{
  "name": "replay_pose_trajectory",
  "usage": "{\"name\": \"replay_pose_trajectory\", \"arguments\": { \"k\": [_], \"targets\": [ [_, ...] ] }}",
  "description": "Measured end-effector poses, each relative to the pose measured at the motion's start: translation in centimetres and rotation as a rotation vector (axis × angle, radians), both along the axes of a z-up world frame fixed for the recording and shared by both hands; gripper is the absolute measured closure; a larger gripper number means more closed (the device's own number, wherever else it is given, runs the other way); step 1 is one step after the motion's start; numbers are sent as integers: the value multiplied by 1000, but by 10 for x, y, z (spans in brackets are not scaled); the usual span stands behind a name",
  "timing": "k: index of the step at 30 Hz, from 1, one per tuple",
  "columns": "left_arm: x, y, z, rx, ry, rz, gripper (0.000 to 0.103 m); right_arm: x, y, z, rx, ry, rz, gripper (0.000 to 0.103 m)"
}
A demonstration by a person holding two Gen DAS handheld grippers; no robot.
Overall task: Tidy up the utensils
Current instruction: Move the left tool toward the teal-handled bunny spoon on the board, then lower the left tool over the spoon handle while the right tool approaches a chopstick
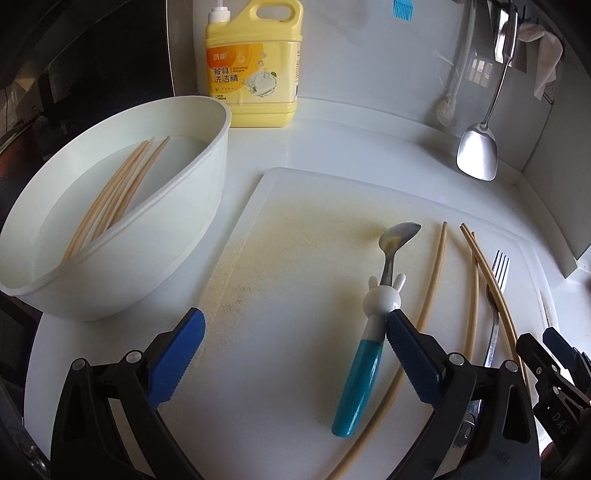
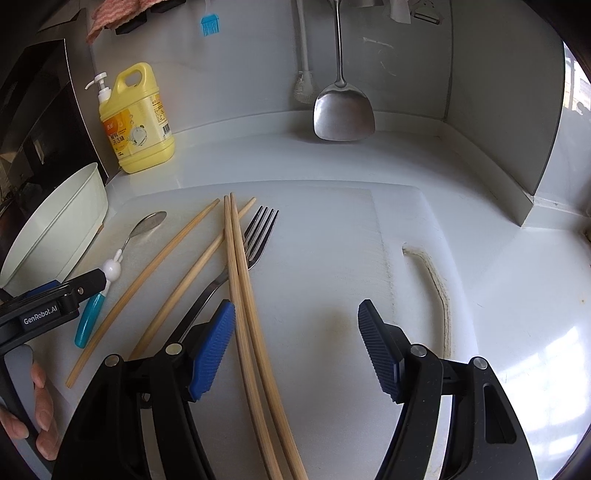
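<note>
nearest, left gripper [image 1: 295, 325] spread wide over a white cutting board [image 1: 295, 369], nothing clamped, its right pad just beside or touching the rabbit-headed spoon [image 1: 369, 332] with the teal handle; cannot tell which. right gripper [image 2: 297, 325] likewise wide open, empty, low over a pair of chopsticks [image 2: 243, 295] lying side by side between its fingers, apart from both pads. fingers of a hand [image 2: 40, 413] wrapped round the left gripper's grip at the lower left of the right view. further along the board, two more single chopsticks [image 2: 155, 273] fanned out at angles and a metal fork [image 2: 258, 236] lying partly under the pair, tines pointing away. board stained yellowish in the middle, a dark-edged handle slot [image 2: 432, 288] near its right end. left of the board, a white bowl [image 1: 177, 236] holding several chopsticks [image 1: 114, 195], tilted against its wall. beyond, a pale white countertop [image 2: 369, 158], a yellow detergent bottle [image 1: 255, 62] with a pump at the back left. against the back wall, a hanging steel spatula [image 2: 343, 110], a white brush [image 2: 304, 85], a blue silicone brush [image 2: 210, 24].
</note>
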State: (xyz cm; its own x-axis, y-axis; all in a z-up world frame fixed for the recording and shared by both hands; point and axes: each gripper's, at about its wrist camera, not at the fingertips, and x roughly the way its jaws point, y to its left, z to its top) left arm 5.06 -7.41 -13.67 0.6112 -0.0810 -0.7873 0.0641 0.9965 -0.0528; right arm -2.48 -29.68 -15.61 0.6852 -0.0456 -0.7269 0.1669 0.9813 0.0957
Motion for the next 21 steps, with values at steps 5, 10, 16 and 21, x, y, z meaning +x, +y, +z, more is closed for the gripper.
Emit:
{"name": "replay_pose_trajectory", "arguments": {
  "k": [5,10,16,21],
  "targets": [
    [5,3,-2,-6,1,0,5,5,2,-1,-11,4,1,37],
    [9,-1,-9,9,26,-8,6,8,1,-1,-20,2,-1,37],
    [10,-2,-12,32,23,-17,6,6,-1,2,-42,-6,-5,37],
    [13,-3,-12,37,24,-26,6,9,-3,0,-46,5,-2,37]
  ]
}}
